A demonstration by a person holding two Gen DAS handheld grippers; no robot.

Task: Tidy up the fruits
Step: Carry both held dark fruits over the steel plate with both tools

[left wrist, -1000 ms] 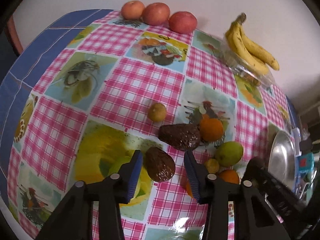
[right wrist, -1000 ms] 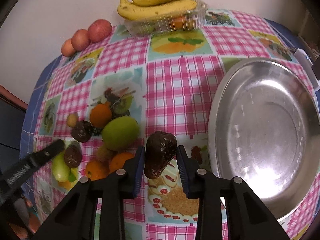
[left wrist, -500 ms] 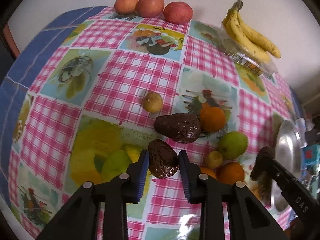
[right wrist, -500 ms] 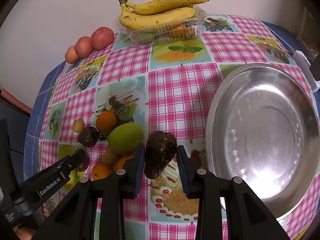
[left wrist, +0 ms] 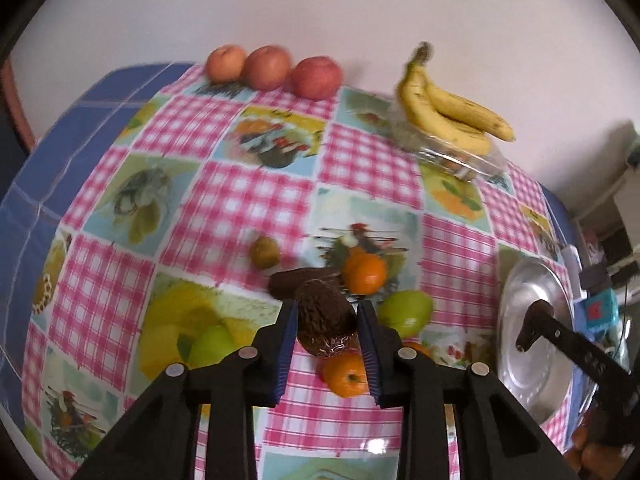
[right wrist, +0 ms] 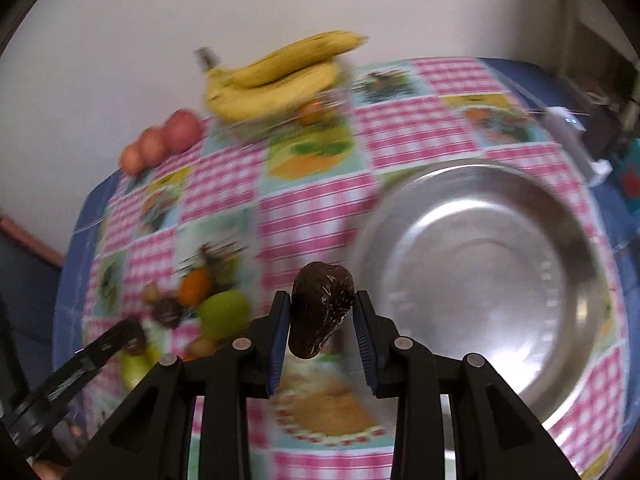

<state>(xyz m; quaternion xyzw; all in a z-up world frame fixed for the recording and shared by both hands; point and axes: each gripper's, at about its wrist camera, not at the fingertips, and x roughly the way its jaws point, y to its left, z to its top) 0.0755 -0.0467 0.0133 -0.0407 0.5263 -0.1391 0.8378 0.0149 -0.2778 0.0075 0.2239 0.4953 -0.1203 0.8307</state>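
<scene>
Two dark avocados were held at once: one was clamped between the blue pads of the left gripper point(left wrist: 327, 330) above the fruit pile, the other avocado point(right wrist: 321, 308) was pinched by the right gripper point(right wrist: 321, 326) just beside the steel bowl point(right wrist: 560, 216). Each fruit was gripped only at its sides (the skin looked glossy), so a slip could be judged likely if either were swung quickly. A dropped avocado point(left wrist: 324, 322) might scatter the orange point(left wrist: 365, 274) and green fruit point(left wrist: 406, 312) beneath it.

L gripper point(left wrist: 327, 330) clamping avocado point(left wrist: 325, 324)
</scene>
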